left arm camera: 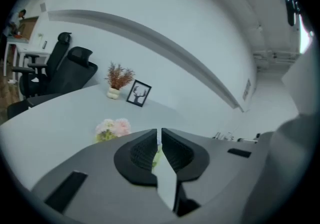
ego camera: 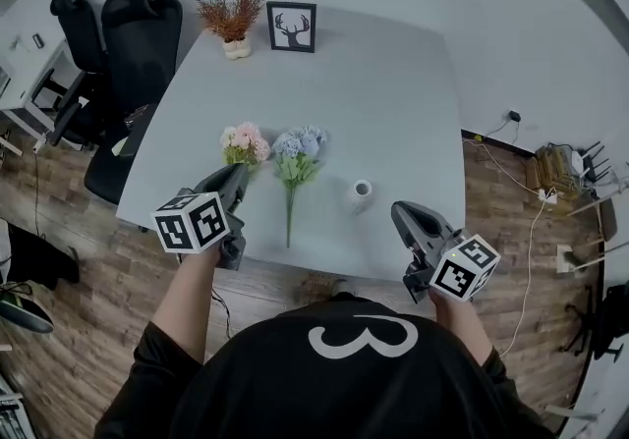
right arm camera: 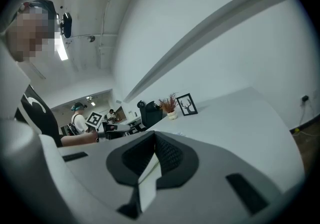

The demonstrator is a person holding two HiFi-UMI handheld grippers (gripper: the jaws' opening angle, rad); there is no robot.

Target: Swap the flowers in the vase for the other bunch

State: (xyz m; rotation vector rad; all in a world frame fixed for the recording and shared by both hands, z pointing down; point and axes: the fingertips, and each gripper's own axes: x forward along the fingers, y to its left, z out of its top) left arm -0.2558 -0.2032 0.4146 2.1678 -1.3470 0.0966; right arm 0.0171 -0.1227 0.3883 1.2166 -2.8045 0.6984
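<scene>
A pink bunch (ego camera: 245, 142) and a blue bunch (ego camera: 298, 145) lie side by side on the white table (ego camera: 393, 103), the blue one's long stem pointing toward me. A small white vase (ego camera: 362, 192) stands empty to their right. My left gripper (ego camera: 236, 173) hovers raised just over the pink bunch's near end, jaws shut. In the left gripper view (left arm camera: 159, 133) the pink heads (left arm camera: 113, 128) rest on the table ahead and left, and a sliver of green shows through the slit. My right gripper (ego camera: 401, 211), near the front edge right of the vase, is shut and empty (right arm camera: 154, 136).
At the table's far side stand a dried plant in a white pot (ego camera: 232, 19) and a framed deer picture (ego camera: 292, 27). Black office chairs (ego camera: 128, 34) crowd the left side. Cables and a power strip (ego camera: 550, 172) lie on the wooden floor at right.
</scene>
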